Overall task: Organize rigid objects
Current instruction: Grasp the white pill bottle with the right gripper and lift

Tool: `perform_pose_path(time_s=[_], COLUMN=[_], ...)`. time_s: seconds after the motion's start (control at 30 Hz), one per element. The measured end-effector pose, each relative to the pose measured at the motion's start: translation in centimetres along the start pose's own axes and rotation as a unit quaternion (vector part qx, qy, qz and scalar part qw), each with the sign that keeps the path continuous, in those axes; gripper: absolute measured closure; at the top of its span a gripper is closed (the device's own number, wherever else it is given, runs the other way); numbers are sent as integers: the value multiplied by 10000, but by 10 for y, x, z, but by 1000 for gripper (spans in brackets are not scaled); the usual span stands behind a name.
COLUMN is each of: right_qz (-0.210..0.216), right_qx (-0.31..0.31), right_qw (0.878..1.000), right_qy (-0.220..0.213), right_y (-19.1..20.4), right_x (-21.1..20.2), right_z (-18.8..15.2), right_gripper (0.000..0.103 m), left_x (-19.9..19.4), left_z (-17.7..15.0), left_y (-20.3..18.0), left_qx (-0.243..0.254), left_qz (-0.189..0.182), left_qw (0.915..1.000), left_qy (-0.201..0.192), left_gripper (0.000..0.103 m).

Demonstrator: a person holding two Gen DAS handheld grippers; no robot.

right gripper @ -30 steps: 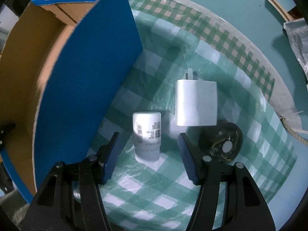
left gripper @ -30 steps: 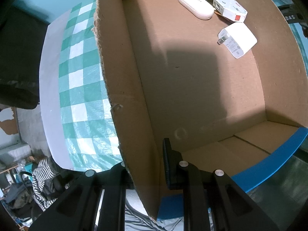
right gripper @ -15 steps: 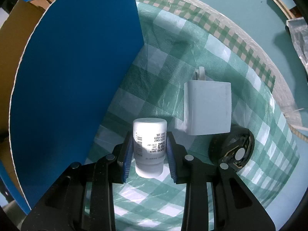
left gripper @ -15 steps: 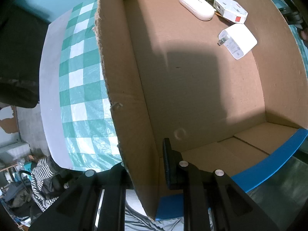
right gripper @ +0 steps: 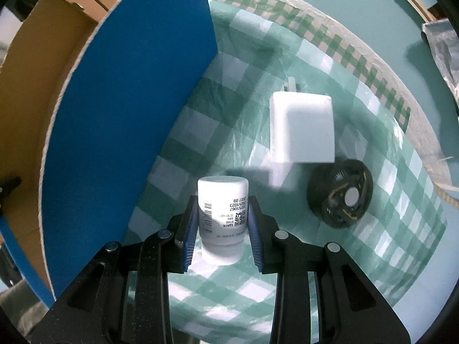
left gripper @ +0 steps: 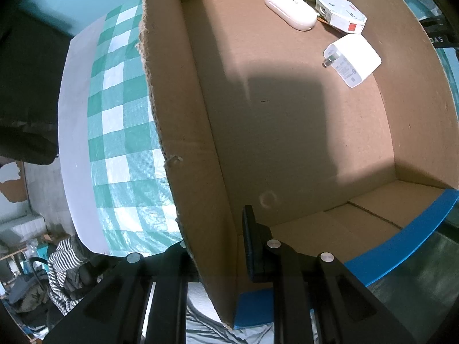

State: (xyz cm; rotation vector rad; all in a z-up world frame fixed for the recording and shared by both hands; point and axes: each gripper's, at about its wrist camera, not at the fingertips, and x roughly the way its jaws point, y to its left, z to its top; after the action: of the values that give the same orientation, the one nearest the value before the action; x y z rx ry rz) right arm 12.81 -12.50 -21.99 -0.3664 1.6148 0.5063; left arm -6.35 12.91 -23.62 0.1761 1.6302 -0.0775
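The box floor [left gripper: 287, 132] lies bare in the middle, with four small items crowded in its far corner. Outside, the blue box wall [right gripper: 129, 114] rises just left of the checked cloth [right gripper: 387, 215], blocking sideways passage.

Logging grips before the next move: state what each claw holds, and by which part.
Right claw: small white labelled plastic bottle, gripped across its body below the cap. Left claw: shut on the brown cardboard box, pinching its side wall near a corner.
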Motion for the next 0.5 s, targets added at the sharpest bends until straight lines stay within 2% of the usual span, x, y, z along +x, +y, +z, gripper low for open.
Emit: perform_pose_path(time_s=[0.5], right_qz=[98], right_qx=[-193], right_qw=[9994], right_qy=[-262], right_y=[7], right_x=[-52], right_z=[-13], right_gripper=[71], left_x=[1], left_z=[1], left_y=[3], left_qx=[5], left_qz=[3], left_qw=[10000], left_qy=[-1], left_gripper=[86])
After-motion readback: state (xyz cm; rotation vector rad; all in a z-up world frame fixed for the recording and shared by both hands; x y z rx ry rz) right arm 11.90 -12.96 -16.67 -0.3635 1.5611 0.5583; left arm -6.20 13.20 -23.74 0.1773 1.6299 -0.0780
